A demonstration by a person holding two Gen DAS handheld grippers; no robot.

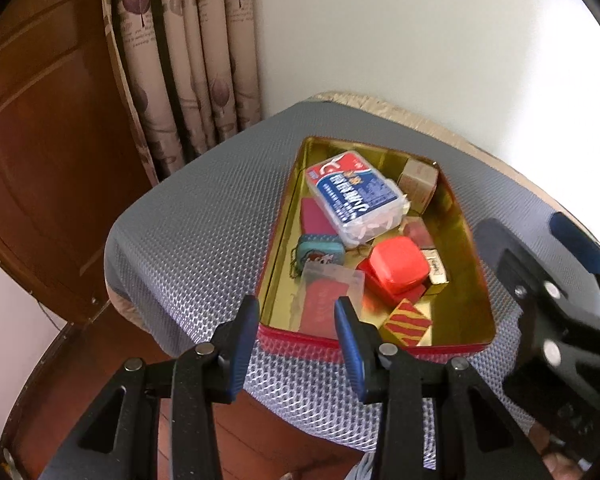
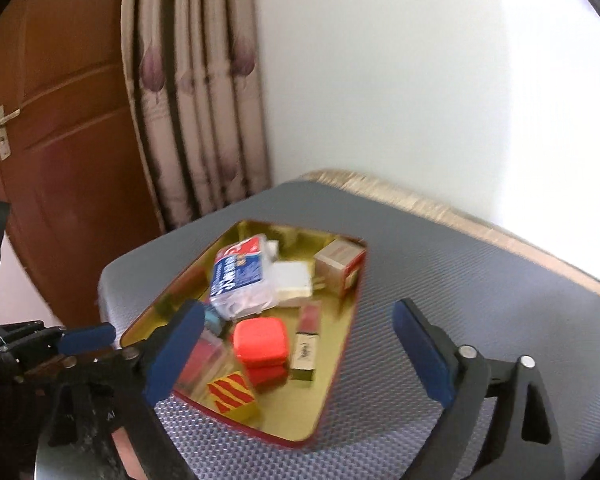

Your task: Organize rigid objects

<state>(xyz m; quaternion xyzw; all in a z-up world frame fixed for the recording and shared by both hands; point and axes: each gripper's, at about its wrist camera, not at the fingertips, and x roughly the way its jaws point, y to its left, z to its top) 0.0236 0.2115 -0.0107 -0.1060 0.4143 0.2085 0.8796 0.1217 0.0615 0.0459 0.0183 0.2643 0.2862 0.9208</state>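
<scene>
A gold tin tray (image 1: pixel 470 280) with a red rim sits on a grey-mat table and shows in the right wrist view too (image 2: pixel 340 364). In it lie a blue-and-white plastic box (image 1: pixel 354 196), a red rounded case (image 1: pixel 398 266), a teal tin (image 1: pixel 320 254), a clear box (image 1: pixel 328 284), a red-and-yellow striped block (image 1: pixel 408 326) and a cardboard box (image 1: pixel 418 180). My left gripper (image 1: pixel 296 322) is open and empty at the tray's near edge. My right gripper (image 2: pixel 300 354) is open wide and empty above the tray's near end.
The right gripper's body (image 1: pixel 556 300) shows at the right of the left wrist view. A curtain (image 1: pixel 188 60) and a wooden door (image 1: pixel 40 140) stand behind the table. A white wall (image 2: pixel 420 80) is at the back. The table's left corner (image 1: pixel 124 248) drops off to the floor.
</scene>
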